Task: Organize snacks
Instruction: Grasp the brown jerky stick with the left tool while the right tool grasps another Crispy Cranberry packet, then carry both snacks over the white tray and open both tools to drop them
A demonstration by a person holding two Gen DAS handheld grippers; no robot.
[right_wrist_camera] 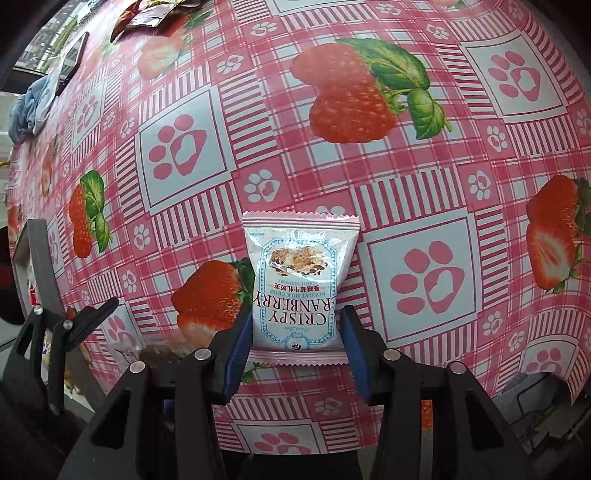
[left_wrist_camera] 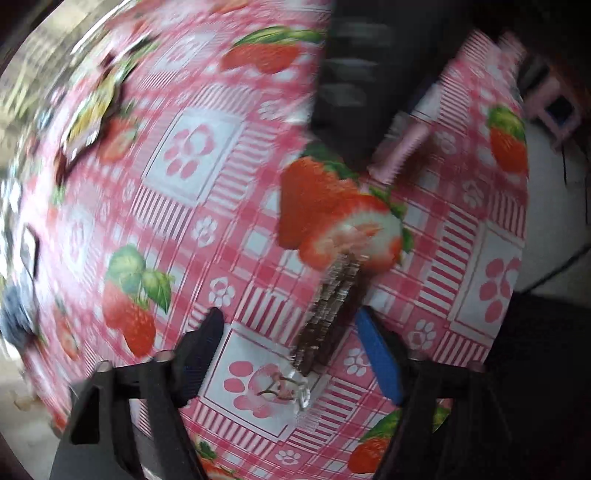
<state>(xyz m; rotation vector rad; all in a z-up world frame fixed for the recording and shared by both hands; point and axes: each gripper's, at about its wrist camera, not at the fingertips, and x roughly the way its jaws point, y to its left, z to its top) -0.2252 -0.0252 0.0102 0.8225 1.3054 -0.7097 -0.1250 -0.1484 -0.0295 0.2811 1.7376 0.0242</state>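
In the right wrist view a white "Crispy Cranberry" snack packet [right_wrist_camera: 297, 280] lies flat on the pink strawberry tablecloth [right_wrist_camera: 369, 177]. My right gripper [right_wrist_camera: 295, 339] is open, its blue pads on either side of the packet's near end, close to its edges. In the left wrist view, which is blurred, a clear-wrapped brown snack bar [left_wrist_camera: 328, 317] lies on the cloth between the fingers of my open left gripper [left_wrist_camera: 291, 339], nearer the right blue pad [left_wrist_camera: 380, 358]. The other gripper's black body [left_wrist_camera: 354, 74] and a pink packet edge [left_wrist_camera: 400, 151] show beyond.
A pile of snack wrappers [right_wrist_camera: 155, 14] lies at the far left corner of the table, also blurred in the left wrist view [left_wrist_camera: 92, 110]. A phone [right_wrist_camera: 72, 59] and a blue cloth [right_wrist_camera: 29, 110] lie by the left edge. The table edge runs along the right [left_wrist_camera: 524, 184].
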